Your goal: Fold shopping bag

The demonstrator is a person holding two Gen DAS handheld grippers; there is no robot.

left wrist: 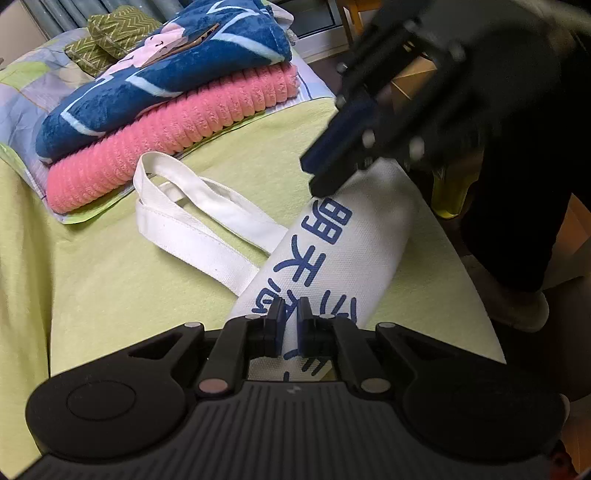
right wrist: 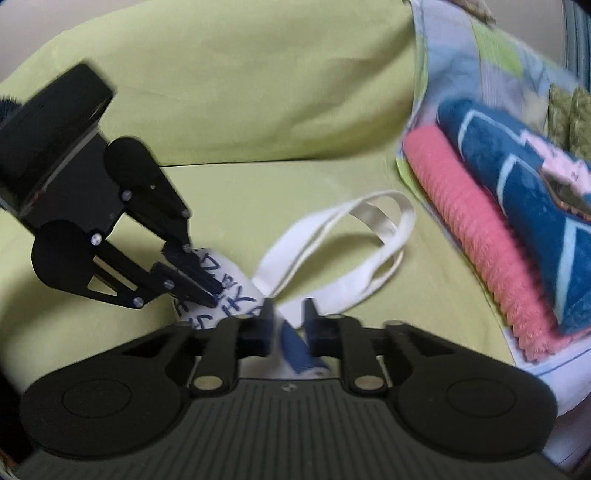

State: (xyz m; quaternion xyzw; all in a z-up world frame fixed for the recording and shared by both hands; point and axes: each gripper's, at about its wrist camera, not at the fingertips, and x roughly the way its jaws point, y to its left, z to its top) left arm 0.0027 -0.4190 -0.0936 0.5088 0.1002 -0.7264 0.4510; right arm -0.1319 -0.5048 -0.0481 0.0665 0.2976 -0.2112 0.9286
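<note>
A white shopping bag (left wrist: 332, 251) with blue characters lies folded into a narrow strip on the light green sheet (left wrist: 110, 295). Its white handles (left wrist: 192, 221) trail off to the left. My left gripper (left wrist: 290, 310) is shut on the bag's near end, with fabric pinched between its blue pads. At the far end my right gripper (left wrist: 321, 181) comes in from the upper right, blurred, and is shut on the fabric there. In the right wrist view, bag fabric sits between the right gripper (right wrist: 288, 314) fingers. The left gripper (right wrist: 207, 291) clamps the printed bag (right wrist: 232, 280), and the handles (right wrist: 351, 251) loop behind.
A folded pink towel (left wrist: 177, 129) and a blue blanket (left wrist: 166, 74) are stacked on a patterned pillow at the back left, with green zigzag cushions (left wrist: 110, 33) behind. The bed's edge runs down the right, by a person's dark leg (left wrist: 517, 203) and a yellow-green stool (left wrist: 450, 192).
</note>
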